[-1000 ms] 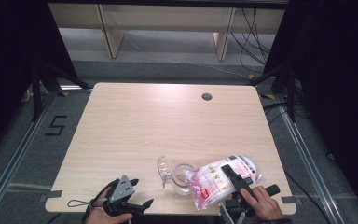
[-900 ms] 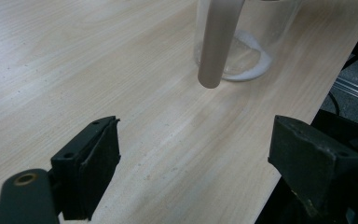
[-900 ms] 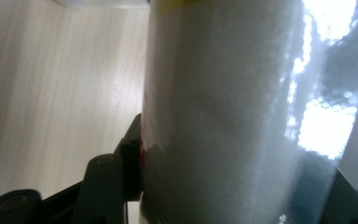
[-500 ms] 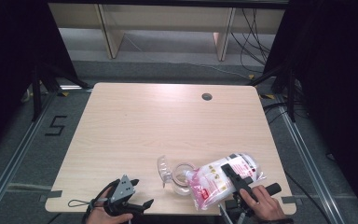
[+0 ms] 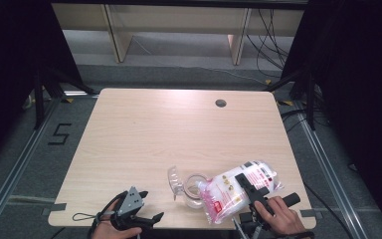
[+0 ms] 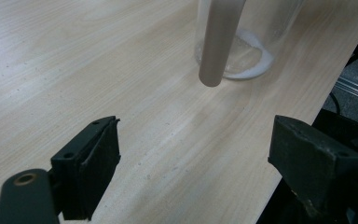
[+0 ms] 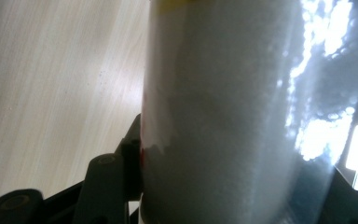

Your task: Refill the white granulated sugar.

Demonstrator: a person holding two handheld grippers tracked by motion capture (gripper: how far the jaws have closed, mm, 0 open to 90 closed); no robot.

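Pale wood table [image 5: 144, 139]; right gripper [image 5: 251, 191] clamping red-and-white bag [image 5: 229, 191], print unreadable; left gripper [image 5: 144, 211] spread

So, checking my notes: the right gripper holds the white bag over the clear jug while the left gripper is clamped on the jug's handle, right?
Not quite. The left gripper is open and off the jug, as the left gripper view shows. The right gripper does hold the bag.

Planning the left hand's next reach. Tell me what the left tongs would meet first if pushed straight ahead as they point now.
Probably the clear jug: the left tongs stand open over bare table, and the jug's handle lies ahead between the jaws. Depth is hard to judge.
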